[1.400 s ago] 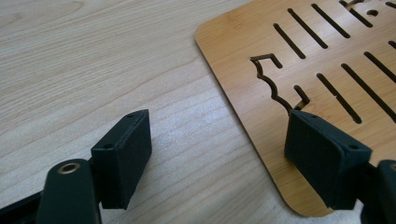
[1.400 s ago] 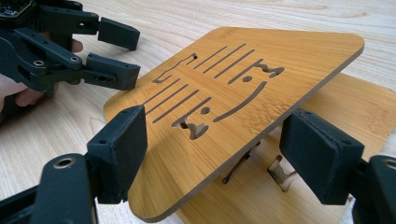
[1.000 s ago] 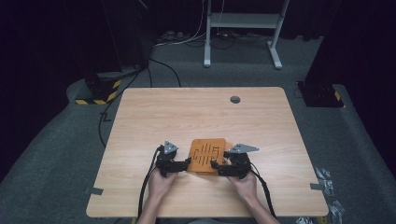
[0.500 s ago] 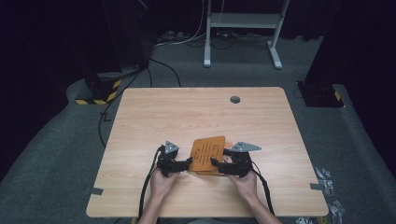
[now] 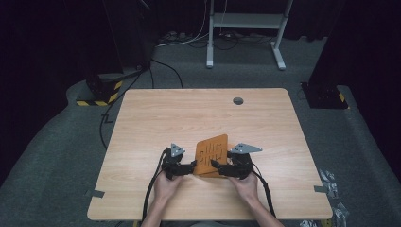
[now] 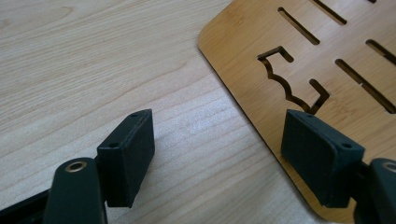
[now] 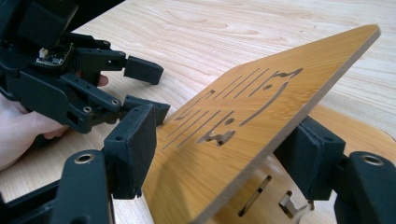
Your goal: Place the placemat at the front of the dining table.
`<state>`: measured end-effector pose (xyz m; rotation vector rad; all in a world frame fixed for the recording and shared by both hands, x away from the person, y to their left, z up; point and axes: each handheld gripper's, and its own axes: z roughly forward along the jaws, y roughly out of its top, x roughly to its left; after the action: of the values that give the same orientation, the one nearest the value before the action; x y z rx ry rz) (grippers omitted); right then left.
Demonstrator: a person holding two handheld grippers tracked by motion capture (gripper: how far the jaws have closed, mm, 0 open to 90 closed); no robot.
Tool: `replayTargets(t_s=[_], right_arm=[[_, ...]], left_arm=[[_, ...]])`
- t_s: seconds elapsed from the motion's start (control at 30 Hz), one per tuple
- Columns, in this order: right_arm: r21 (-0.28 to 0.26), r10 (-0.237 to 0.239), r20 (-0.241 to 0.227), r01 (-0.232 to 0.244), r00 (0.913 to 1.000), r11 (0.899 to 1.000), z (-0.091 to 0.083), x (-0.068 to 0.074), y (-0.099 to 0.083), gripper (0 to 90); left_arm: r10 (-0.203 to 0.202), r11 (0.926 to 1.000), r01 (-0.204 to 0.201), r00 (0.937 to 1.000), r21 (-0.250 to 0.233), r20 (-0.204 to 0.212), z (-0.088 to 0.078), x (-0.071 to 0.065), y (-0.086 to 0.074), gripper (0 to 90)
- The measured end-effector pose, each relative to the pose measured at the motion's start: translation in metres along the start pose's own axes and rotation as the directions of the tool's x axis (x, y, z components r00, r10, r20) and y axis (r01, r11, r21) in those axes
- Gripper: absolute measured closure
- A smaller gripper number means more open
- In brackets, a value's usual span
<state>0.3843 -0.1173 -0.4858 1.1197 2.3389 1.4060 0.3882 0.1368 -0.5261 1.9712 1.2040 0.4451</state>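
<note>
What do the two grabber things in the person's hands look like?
Both the left gripper and the right gripper are black, with two blocky black jaws. Each wears a grey three-cornered plate on top and trails a black cable back along the table. The forearms are bare, without sleeves.

1. Table [image 5: 156, 118]: two boards near its front edge, middle.
2. Lower board [image 7: 355, 126] lies flat on table.
3. Upper board [image 5: 212, 152] above it, tilted: far edge raised, near edge down.
4. Left gripper [image 5: 188, 168] just left of boards, jaws pointing right at them.
5. Right gripper [image 5: 216, 166] just right of boards, jaws pointing left.
6. Right gripper view: upper board runs between its two jaws; left gripper [image 7: 140, 88] beyond it at left.
7. Left gripper view: one jaw over bare table, other over corner of a board [image 6: 261, 88].
8. Small disc [image 5: 238, 100] on table, far side, right of middle, well apart from boards.
</note>
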Motion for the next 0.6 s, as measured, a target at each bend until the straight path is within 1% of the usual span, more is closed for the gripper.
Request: replayTargets(t_s=[0.03, 0.2, 0.43, 0.6], right_arm=[[-0.001, -0.006, 0.006, 0.006, 1.0000, 1.000, 0.0003, 0.0004, 0.0008, 31.8], [-0.014, -0.008, 0.022, 0.008, 0.9997, 1.000, 0.0036, 0.0029, 0.0038, 31.7], [-0.019, -0.007, 0.025, 0.008, 0.9997, 1.000, 0.0049, 0.0035, 0.0058, 33.1], [-0.031, 0.009, 0.021, -0.008, 0.9997, 0.999, 0.0057, 0.0036, 0.0066, 34.6]], left_arm=[[-0.002, 1.0000, 0.002, 1.0000, 0.000, -0.001, 0.0001, 0.0001, 0.0000, 25.9], [-0.002, 1.0000, 0.002, 1.0000, 0.000, -0.001, -0.0001, -0.0001, -0.0001, 26.2], [-0.005, 1.0000, 0.005, 1.0000, 0.000, 0.002, -0.0001, 0.0003, 0.0000, 27.2], [-0.007, 1.0000, 0.007, 1.0000, -0.001, -0.001, -0.0001, 0.0004, 0.0000, 27.8]])
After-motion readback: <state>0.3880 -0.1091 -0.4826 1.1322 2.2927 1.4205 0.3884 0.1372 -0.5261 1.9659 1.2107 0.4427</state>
